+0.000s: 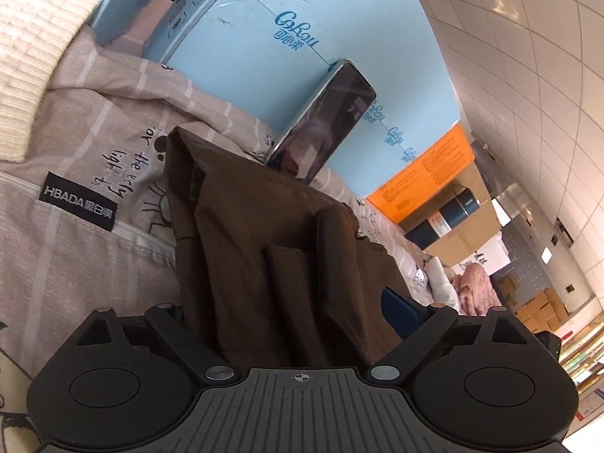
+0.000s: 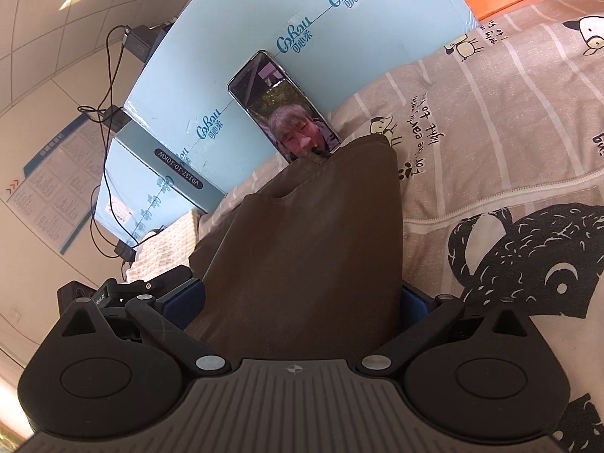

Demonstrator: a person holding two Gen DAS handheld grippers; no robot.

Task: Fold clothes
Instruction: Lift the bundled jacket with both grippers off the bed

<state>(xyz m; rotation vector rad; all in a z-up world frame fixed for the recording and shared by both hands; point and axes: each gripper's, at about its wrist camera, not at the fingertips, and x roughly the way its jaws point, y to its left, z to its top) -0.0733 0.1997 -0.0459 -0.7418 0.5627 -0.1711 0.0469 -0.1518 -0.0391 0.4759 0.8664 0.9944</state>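
A brown garment (image 1: pixel 264 234) lies in a folded, rumpled bundle on the cartoon-print bed sheet (image 1: pixel 94 264). In the left wrist view it runs between the jaws of my left gripper (image 1: pixel 290 309), which stand wide apart. One blue pad (image 1: pixel 400 313) shows at the right and the cloth hides the other finger. In the right wrist view the same brown garment (image 2: pixel 309 234) fills the gap of my right gripper (image 2: pixel 298 302). Its blue pads (image 2: pixel 413 305) sit at the cloth's two sides, spread wide and not squeezing it. Both grippers are open.
A phone (image 2: pixel 279 105) leans on a pale blue carton (image 2: pixel 245 30) just behind the garment. A cream knit garment (image 1: pixel 34 56) lies at the left. Further off are an orange box (image 1: pixel 426 173), a dark flask (image 1: pixel 449 215) and a pink garment (image 1: pixel 475 283).
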